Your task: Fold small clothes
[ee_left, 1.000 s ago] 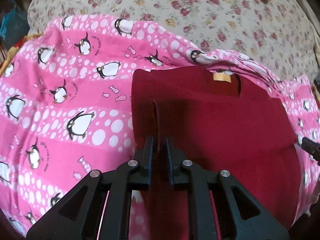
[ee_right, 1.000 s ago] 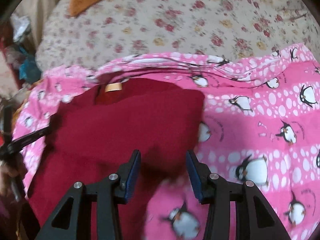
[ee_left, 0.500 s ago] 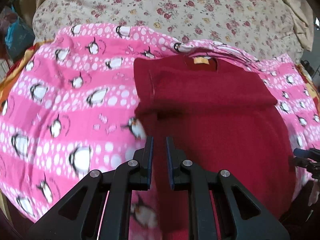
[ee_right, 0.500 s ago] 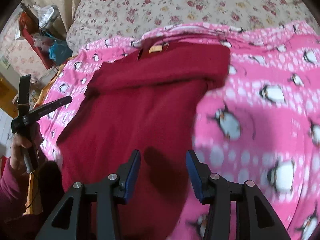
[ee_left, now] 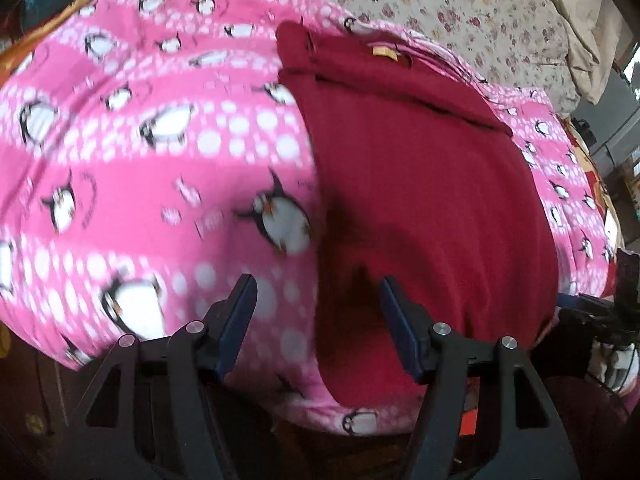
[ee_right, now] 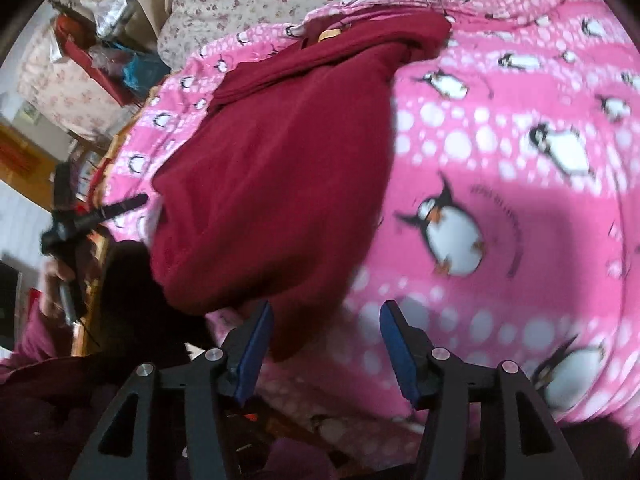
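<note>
Left gripper [ee_left: 316,312] was opening, jaws straddling the near side edge of the maroon garment [ee_left: 420,184], pads off the cloth. Right gripper [ee_right: 326,338] was also opening over the near hem corner, holding nothing. Garment lay lengthwise on the penguin blanket [ee_left: 160,140], sleeves folded across near the collar. Risk: hem hangs off the blanket's near edge, so a shallow pinch could drag it loose. A second earlier the left jaws were nearly shut, farther up the garment.

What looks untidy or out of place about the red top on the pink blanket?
The red top lies flat on the penguin blanket, its sleeves folded across near the collar, but its bottom hem hangs over the blanket's near edge. Nothing is torn or spilled.
</note>
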{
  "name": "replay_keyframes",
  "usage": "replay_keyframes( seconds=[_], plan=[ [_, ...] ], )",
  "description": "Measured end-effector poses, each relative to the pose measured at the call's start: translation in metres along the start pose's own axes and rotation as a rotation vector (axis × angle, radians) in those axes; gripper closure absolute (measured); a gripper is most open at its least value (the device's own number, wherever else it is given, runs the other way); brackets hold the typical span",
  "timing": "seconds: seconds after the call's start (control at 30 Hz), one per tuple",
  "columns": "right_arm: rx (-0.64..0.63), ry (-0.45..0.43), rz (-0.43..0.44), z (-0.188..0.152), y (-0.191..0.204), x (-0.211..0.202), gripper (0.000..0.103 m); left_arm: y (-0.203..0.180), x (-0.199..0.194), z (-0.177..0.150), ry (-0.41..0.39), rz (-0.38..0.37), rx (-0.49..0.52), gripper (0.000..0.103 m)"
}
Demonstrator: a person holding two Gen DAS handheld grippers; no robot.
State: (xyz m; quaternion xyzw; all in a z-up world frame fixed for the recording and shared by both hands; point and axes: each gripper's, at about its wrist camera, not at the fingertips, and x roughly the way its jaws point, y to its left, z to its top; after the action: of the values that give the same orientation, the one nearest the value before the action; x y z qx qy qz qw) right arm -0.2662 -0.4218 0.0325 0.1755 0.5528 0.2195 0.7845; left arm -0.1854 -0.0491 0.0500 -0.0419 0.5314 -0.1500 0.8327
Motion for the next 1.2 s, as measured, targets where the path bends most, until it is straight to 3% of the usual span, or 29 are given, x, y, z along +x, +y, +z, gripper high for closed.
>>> replay_keyframes(
  seconds=[0.17,0.33,0.4,0.47,0.5,0.53,0.57,0.63,0.67,0.93,1.13,1.2],
  plan=[
    [-0.011,-0.005,0.058,-0.007,0.010,0.013,0.048,0.003,0.012,-0.014,0.049,-0.043,-0.052,0.040],
    [-0.038,-0.004,0.091,-0.001,0.019,0.032,0.048,-0.001,0.016,-0.017,0.056,-0.046,-0.044,0.040],
    [-0.003,0.011,0.123,0.005,0.017,0.044,0.041,-0.001,0.020,-0.017,0.060,-0.044,-0.048,0.040],
    [0.071,-0.009,0.240,0.011,0.011,0.049,0.017,-0.002,0.021,-0.017,0.057,-0.041,-0.046,0.040],
    [0.088,-0.014,0.246,0.012,0.010,0.050,0.017,-0.001,0.021,-0.017,0.056,-0.042,-0.046,0.040],
    [0.070,-0.009,0.217,0.012,0.013,0.049,0.025,-0.001,0.021,-0.017,0.057,-0.044,-0.048,0.040],
    [0.043,-0.008,0.175,0.012,0.016,0.047,0.054,-0.001,0.022,-0.017,0.059,-0.048,-0.052,0.040],
    [0.014,-0.008,0.092,0.009,0.014,0.040,0.085,0.000,0.022,-0.016,0.062,-0.057,-0.058,0.040],
    [0.023,-0.006,0.098,0.007,0.010,0.037,0.088,0.001,0.022,-0.016,0.065,-0.060,-0.063,0.040],
    [-0.031,0.002,-0.018,-0.004,-0.004,0.011,0.091,0.001,0.020,-0.021,0.067,-0.058,-0.074,0.039],
    [0.038,-0.013,0.064,-0.001,-0.008,0.016,0.089,0.002,0.021,-0.024,0.078,-0.091,-0.083,0.035],
    [0.043,-0.018,0.073,0.002,-0.008,0.018,0.076,0.007,0.022,-0.024,0.068,-0.141,-0.117,0.029]
  ],
)
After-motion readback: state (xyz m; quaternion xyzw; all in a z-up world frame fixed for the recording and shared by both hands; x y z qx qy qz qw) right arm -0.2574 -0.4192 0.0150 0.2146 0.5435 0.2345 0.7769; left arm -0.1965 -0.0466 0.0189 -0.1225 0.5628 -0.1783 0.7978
